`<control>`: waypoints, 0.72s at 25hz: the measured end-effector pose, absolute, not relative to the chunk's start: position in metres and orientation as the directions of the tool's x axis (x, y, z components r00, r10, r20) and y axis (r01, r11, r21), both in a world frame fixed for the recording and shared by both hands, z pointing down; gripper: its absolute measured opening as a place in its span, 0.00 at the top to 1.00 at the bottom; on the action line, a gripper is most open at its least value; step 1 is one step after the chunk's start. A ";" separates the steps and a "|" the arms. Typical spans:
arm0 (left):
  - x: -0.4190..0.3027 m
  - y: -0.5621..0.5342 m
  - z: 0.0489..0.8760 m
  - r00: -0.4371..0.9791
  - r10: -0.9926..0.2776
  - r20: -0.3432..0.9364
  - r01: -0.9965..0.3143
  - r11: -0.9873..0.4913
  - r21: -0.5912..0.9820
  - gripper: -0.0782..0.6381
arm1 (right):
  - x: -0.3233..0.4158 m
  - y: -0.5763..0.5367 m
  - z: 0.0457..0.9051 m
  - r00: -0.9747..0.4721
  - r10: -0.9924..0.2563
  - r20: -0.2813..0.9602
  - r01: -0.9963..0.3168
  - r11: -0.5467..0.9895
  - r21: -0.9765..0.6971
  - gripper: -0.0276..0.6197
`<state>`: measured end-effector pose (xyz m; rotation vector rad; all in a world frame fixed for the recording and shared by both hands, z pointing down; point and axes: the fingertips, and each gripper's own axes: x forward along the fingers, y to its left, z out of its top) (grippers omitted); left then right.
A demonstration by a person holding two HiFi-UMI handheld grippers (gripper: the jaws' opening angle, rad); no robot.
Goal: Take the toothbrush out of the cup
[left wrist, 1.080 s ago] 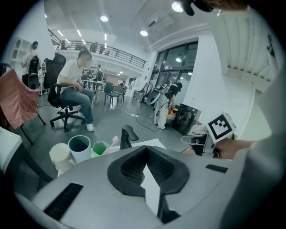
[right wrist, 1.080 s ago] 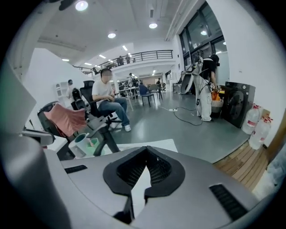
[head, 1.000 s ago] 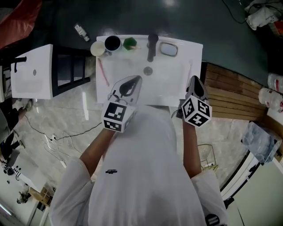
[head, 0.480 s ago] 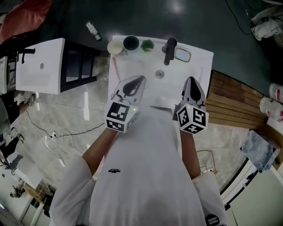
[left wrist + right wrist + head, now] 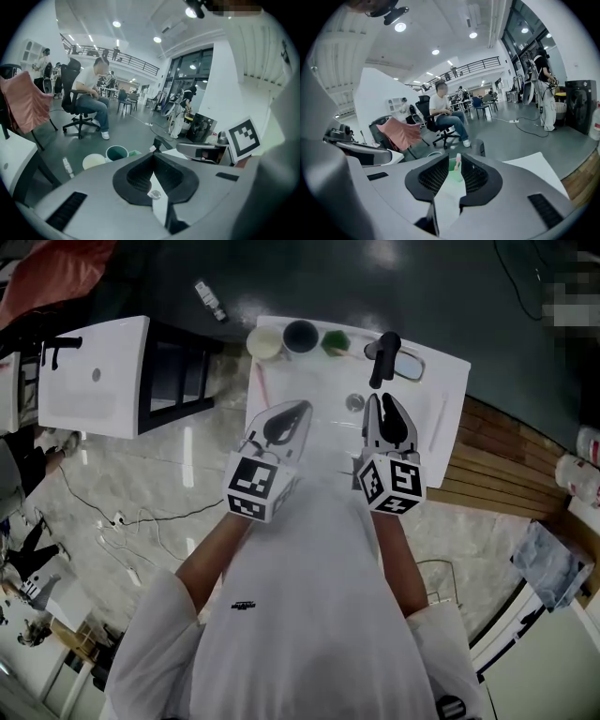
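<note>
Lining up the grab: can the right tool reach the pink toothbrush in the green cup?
Probably yes. The right tool, jaws just opening and empty, points at the round green cup holding the pink toothbrush; nothing stands between.

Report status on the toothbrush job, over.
Left gripper shut, empty. Right gripper just opening, nothing between jaws. Toothbrush in green cup. Faucet beside it.

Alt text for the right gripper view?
The right gripper, its fingers just opening with nothing between them, looks at a green cup holding a pink toothbrush through the gap. Behind, a person sits on an office chair.
</note>
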<state>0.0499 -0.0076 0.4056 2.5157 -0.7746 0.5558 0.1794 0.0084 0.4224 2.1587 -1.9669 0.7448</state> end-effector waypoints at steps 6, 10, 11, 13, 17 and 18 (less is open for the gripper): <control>0.040 -0.023 0.415 0.759 -0.403 0.511 -0.600 -0.739 0.307 0.89 | 0.165 -0.022 0.446 0.034 -0.882 0.470 -0.947 -0.179 -0.266 0.87; 0.035 -0.034 0.421 0.757 -0.397 0.520 -0.602 -0.734 0.315 0.89 | 0.159 -0.038 0.458 0.043 -0.872 0.488 -0.946 -0.193 -0.262 0.86; 0.035 -0.037 0.423 0.755 -0.396 0.522 -0.603 -0.732 0.317 0.89 | 0.158 -0.042 0.460 0.048 -0.869 0.492 -0.944 -0.200 -0.262 0.84; 0.034 -0.042 0.425 0.754 -0.392 0.527 -0.604 -0.729 0.322 0.89 | 0.158 -0.048 0.463 0.073 -0.863 0.501 -0.939 -0.228 -0.256 0.80; 0.033 -0.053 0.428 0.754 -0.384 0.533 -0.603 -0.726 0.330 0.89 | 0.164 -0.055 0.472 0.164 -0.835 0.525 -0.911 -0.332 -0.245 0.76; 0.032 -0.055 0.430 0.754 -0.383 0.535 -0.604 -0.724 0.333 0.89 | 0.165 -0.055 0.476 0.181 -0.826 0.533 -0.898 -0.360 -0.254 0.76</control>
